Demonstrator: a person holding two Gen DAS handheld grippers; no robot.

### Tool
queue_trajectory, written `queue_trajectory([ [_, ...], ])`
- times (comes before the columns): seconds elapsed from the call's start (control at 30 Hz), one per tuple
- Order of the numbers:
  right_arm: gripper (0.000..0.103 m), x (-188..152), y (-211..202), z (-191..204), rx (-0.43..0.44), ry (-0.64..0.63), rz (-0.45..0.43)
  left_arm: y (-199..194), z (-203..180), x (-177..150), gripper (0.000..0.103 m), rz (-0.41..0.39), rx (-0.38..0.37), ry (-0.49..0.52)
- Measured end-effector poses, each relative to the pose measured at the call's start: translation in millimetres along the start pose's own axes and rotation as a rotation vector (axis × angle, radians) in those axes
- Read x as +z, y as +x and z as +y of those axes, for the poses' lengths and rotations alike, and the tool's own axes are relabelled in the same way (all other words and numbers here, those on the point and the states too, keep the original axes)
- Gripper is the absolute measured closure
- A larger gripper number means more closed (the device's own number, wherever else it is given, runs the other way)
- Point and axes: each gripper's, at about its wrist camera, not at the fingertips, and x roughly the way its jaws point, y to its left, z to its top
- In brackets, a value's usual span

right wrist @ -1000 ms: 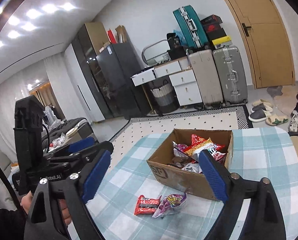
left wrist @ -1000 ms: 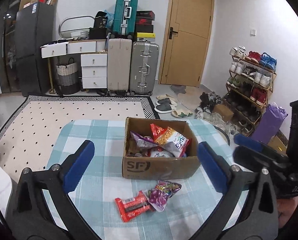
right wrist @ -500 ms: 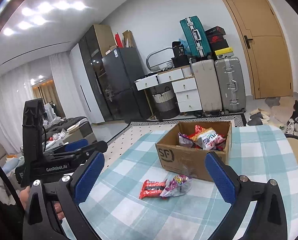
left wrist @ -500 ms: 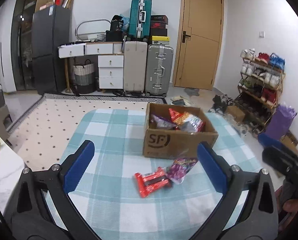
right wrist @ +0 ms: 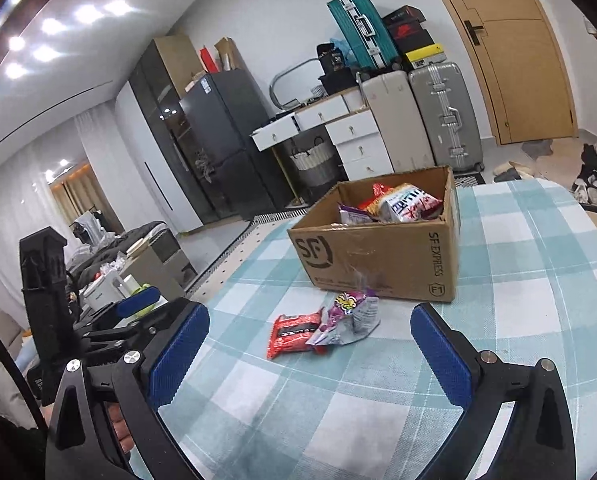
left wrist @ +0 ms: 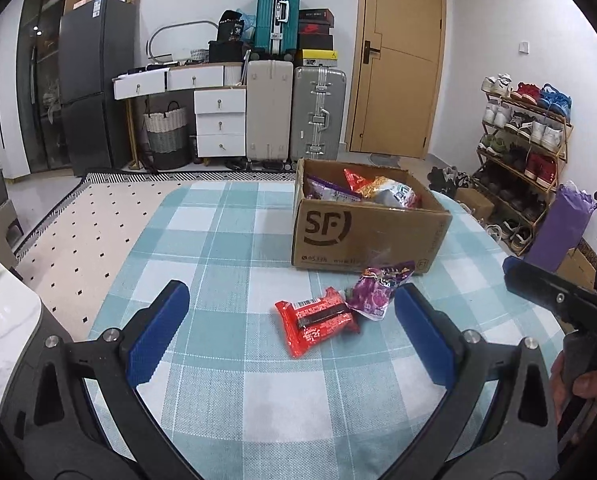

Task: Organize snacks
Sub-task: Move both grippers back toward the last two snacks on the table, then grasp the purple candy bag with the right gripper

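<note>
Left gripper [left wrist: 290, 332]: jaws spread wide, blue pads bare, nothing between them; it hangs over the near part of the checked tablecloth [left wrist: 226, 400]. Right gripper [right wrist: 308, 354]: jaws likewise spread to their widest, empty, low over the cloth toward its near right side (its dark body also shows at the right edge of the left wrist view, a hand wrapped round the handle). Ahead of both, two loose snacks lie mid-cloth, touching: a red packet [left wrist: 318, 320] flat on the cloth, and a purple packet [left wrist: 378, 288] overlapping its far right corner, one end tipped up toward the box. Just behind them sits the cardboard box [left wrist: 362, 236], printed SF, open-topped, toward the far right part of the table, already holding several bags, among them a purple one and an orange-and-white one. Beyond the table: patterned rug, suitcases, drawers, shoe rack along the right wall. Step in hand, as I read it: approach to the last two loose packets, no contact yet. Next move calls for lowering one gripper so its pads straddle a packet; the red one lies flat and thin, so the pads need to come down nearly onto the cloth and close across its narrow width, then lift and carry over the box's near wall. Crinkly film may slip; the touching purple packet may drag along.
</note>
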Motion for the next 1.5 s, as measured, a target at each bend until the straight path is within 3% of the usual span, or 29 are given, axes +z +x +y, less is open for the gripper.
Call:
queue_trajectory([
  [0.37,0.001,-6,66,-24,-0.03,0.053,0.147,47,26,-20,0.001,0.107,-0.009,-0.045],
  [0.67,0.001,-4,134,-47,-0.052,0.153,0.26,64,42,-39,0.001,0.164,-0.018,-0.071],
  [0.7,0.003,-4,140,-48,-0.059,0.157,0.267,66,44,-40,0.001,0.169,-0.02,-0.076],
  [0.8,0.027,-2,160,-51,-0.075,0.166,0.303,72,50,-44,0.001,0.189,-0.03,-0.1],
  [0.9,0.031,-1,175,-57,-0.068,0.207,0.338,76,55,-49,0.001,0.213,-0.035,-0.114],
  [1.0,0.044,-1,183,-51,-0.078,0.174,0.351,76,60,-50,0.001,0.213,-0.04,-0.127],
  [1.2,0.048,-1,182,-48,-0.061,0.164,0.333,77,61,-51,0.001,0.23,-0.046,-0.133],
  [1.5,0.048,-6,132,-51,-0.035,0.188,0.253,79,53,-44,0.001,0.251,-0.059,-0.115],
])
